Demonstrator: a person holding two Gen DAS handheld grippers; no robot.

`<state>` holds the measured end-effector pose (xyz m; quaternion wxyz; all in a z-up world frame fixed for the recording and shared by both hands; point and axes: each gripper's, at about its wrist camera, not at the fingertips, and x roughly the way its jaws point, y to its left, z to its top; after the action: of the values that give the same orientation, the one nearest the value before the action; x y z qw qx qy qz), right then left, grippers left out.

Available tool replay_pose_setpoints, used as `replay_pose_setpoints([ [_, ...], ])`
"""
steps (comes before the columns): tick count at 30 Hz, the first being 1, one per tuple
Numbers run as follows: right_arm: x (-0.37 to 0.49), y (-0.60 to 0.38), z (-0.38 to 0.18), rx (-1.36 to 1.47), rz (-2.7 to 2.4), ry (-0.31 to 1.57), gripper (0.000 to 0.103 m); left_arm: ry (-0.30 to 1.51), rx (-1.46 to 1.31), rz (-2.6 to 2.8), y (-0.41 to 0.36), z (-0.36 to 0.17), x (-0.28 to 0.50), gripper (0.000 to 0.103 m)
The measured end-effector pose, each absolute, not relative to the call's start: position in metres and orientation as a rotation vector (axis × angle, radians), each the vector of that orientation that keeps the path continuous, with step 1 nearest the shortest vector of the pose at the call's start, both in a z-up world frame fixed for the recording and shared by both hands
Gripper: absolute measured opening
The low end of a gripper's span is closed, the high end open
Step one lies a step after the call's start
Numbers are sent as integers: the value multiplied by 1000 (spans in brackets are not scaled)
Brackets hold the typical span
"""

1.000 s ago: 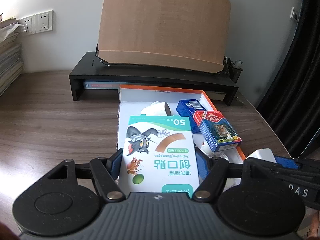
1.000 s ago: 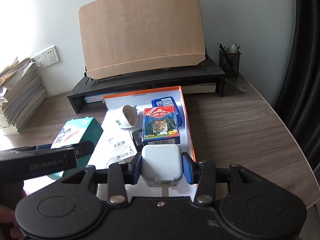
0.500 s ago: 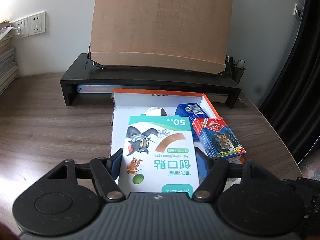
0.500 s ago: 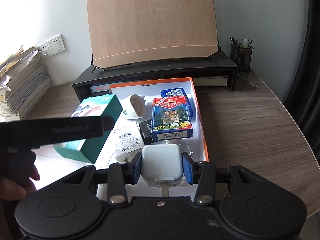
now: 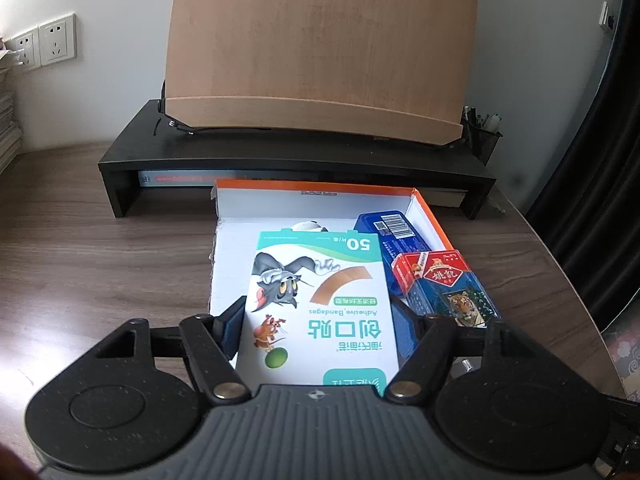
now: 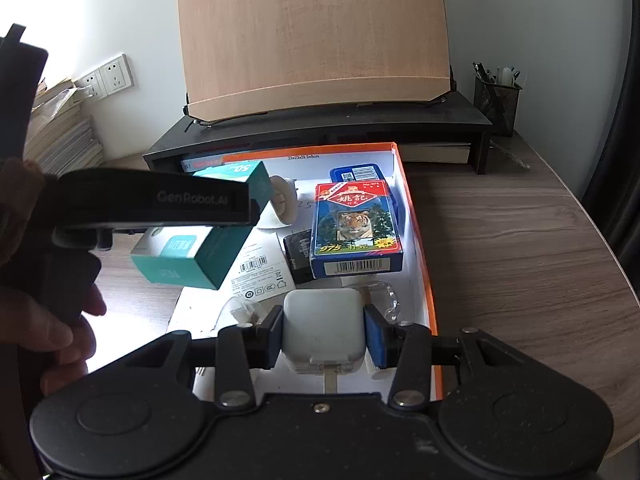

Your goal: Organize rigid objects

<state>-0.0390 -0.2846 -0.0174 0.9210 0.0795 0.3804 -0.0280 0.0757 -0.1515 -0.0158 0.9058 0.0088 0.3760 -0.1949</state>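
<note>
Left wrist view: left gripper (image 5: 318, 322) clamped on the bandage box (image 5: 318, 312), held flat by its long sides and carried above the orange-rimmed tray (image 5: 434, 216), probably headed for the bare white floor on the tray's left. Already packed along the right wall: blue tin (image 5: 394, 230) with the tiger card pack (image 5: 444, 288) lying partly on it. Dark wooden table (image 5: 100, 264) around the tray.

Right wrist view: right gripper (image 6: 324, 330) closed on the white charger (image 6: 324, 326), squeezed across its flat sides, low over the tray's near end, beside the orange wall (image 6: 420, 240). Likely placed there to fill the gap in front of the card pack. Bandage box raised at left, clear of the white roll (image 6: 282, 202) and small black box (image 6: 298, 254).
</note>
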Motion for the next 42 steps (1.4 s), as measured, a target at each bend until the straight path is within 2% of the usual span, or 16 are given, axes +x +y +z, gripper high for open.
replay_pose_setpoints([
  [5, -33, -284, -25, 153, -34, 794, 52, 807, 14, -432, -159, -23, 90, 71],
  [8, -31, -283, -28, 125, -1, 797, 61, 829, 0, -437, -163, -28, 97, 72],
  [10, -33, -284, -27, 118, 22, 786, 62, 821, -20, -432, -164, -28, 98, 77],
  [15, -38, -296, -27, 114, 53, 768, 67, 792, -49, -391, -161, -19, 92, 81],
  [20, -44, -306, -20, 120, 62, 735, 74, 740, -57, -351, -150, 1, 74, 90],
  [22, -48, -306, -15, 112, 58, 726, 78, 727, -58, -331, -143, 11, 63, 97],
  [26, -66, -304, -3, 130, 38, 711, 82, 728, -55, -332, -130, 23, 35, 103],
  [34, -113, -290, 4, 145, -49, 740, 84, 772, -13, -310, -110, 12, -28, 103],
  [42, -150, -282, 2, 210, -119, 805, 84, 818, 49, -288, -105, -4, -60, 103],
])
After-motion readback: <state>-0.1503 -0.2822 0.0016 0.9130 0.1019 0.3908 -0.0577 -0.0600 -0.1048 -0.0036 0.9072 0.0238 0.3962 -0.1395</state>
